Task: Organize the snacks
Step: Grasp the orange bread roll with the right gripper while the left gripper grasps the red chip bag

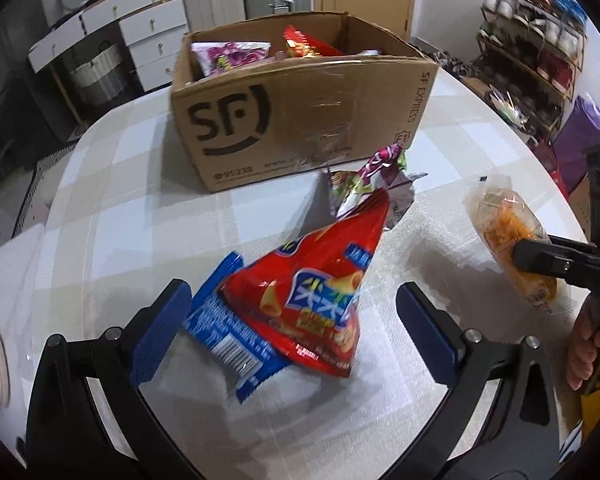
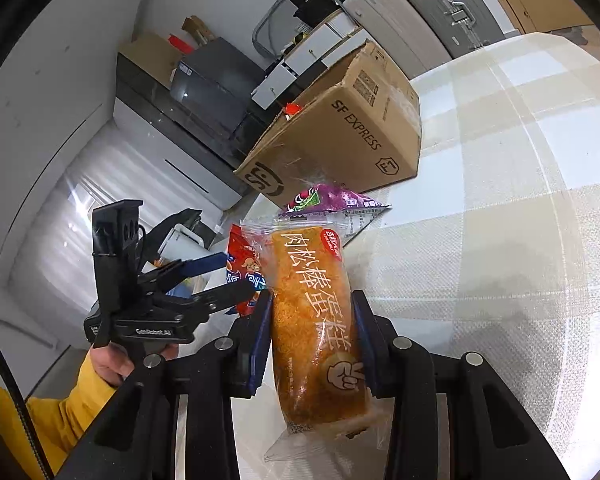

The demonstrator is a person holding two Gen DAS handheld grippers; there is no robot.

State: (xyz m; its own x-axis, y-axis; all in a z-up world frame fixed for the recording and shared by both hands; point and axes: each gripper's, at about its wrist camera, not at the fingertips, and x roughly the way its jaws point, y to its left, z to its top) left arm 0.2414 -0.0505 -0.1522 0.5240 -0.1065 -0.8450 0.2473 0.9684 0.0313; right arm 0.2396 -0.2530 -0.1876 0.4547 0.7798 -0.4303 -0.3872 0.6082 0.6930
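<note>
Clamping of the clear-wrapped orange floss cake (image 2: 314,332) between the right gripper (image 2: 312,340) pads is finishing while the wide-open, empty left gripper (image 1: 296,320) is straddling the red snack bag (image 1: 312,280), next needing carriage to the brown cardboard box (image 1: 300,108) ahead.

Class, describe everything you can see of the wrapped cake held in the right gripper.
The wrapped cake is an oblong, golden-orange, crumb-topped roll in clear, crinkly plastic printed with white characters and a red badge. The right gripper is shut on its sides, blue pads pressing the wrapper. It is lifted off the table, its sealed ends sticking out past the jaws.
</note>
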